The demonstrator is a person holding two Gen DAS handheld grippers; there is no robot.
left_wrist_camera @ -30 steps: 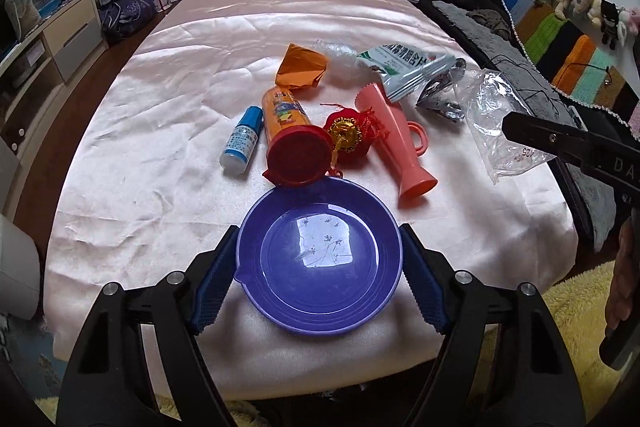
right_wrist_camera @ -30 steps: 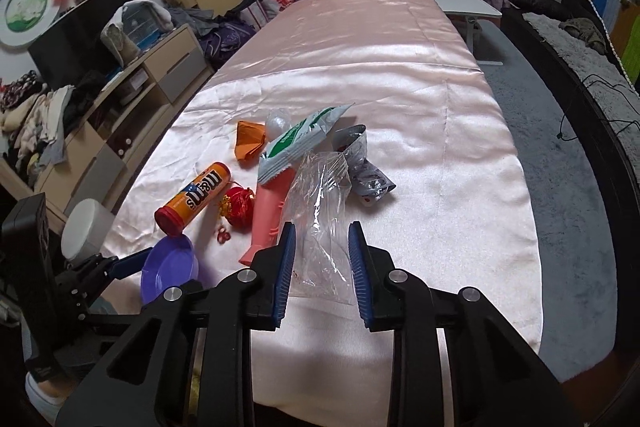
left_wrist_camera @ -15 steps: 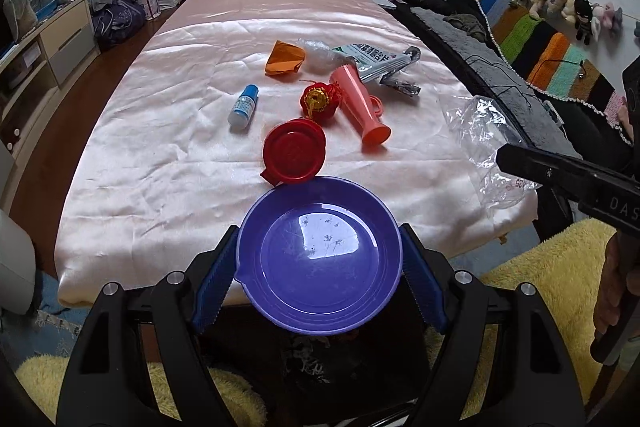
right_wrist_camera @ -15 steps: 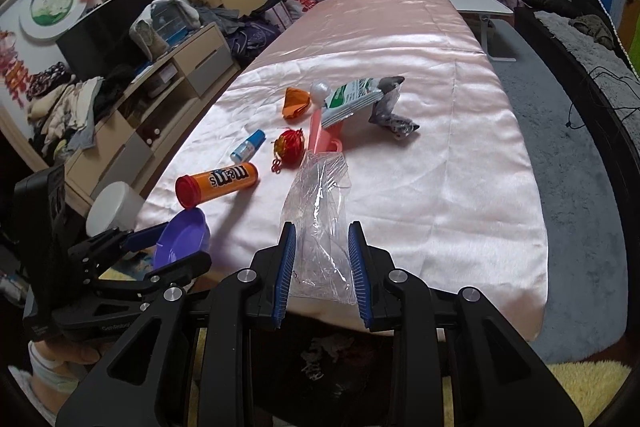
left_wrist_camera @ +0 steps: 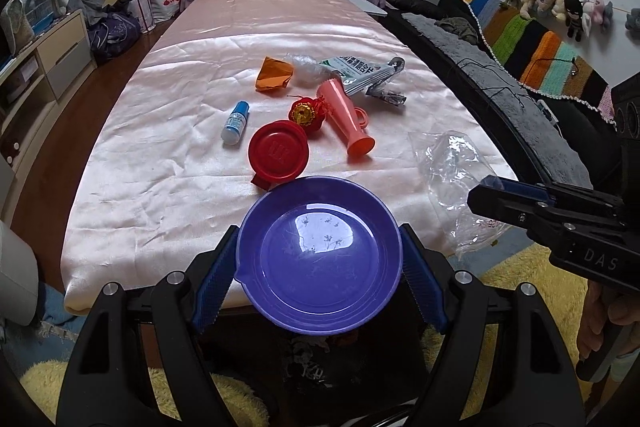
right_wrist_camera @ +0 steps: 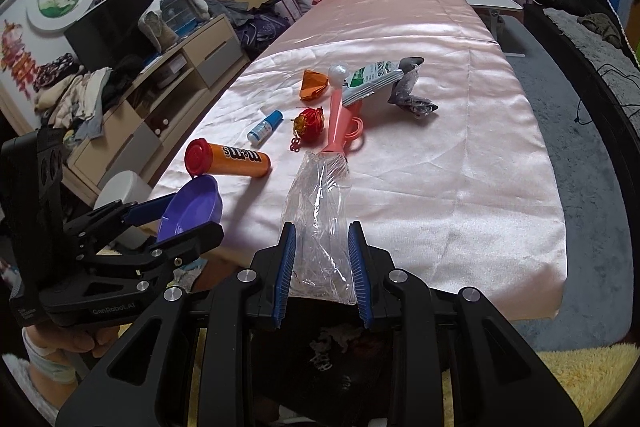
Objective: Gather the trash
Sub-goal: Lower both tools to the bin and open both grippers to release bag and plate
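My left gripper [left_wrist_camera: 318, 233] is shut on a purple plate [left_wrist_camera: 320, 267], its blue pads pressing the rim on both sides, just off the near edge of the pink-clothed table [left_wrist_camera: 168, 179]. My right gripper [right_wrist_camera: 321, 231] is shut on a clear plastic bag [right_wrist_camera: 320, 195] that stands up between its pads. On the table lie an orange wrapper [left_wrist_camera: 274, 75], a green-and-white packet [left_wrist_camera: 356, 67], a silver wrapper [left_wrist_camera: 390, 97] and a crumpled clear film [left_wrist_camera: 304, 67]. In the right wrist view the left gripper [right_wrist_camera: 176, 215] holds the plate [right_wrist_camera: 192, 203] at the left.
Also on the cloth are a candy tube with a red lid [right_wrist_camera: 228, 161], a small blue-capped bottle [right_wrist_camera: 264, 127], a red ornament [right_wrist_camera: 310, 121] and a pink toy horn [right_wrist_camera: 340, 119]. A dark bin with crumpled scraps [left_wrist_camera: 308, 359] lies below the grippers. A drawer unit [right_wrist_camera: 168, 75] flanks the left.
Both grippers have drawn back from the table toward its near edge, carrying the plate and the bag with them. The items on the cloth now look farther away.
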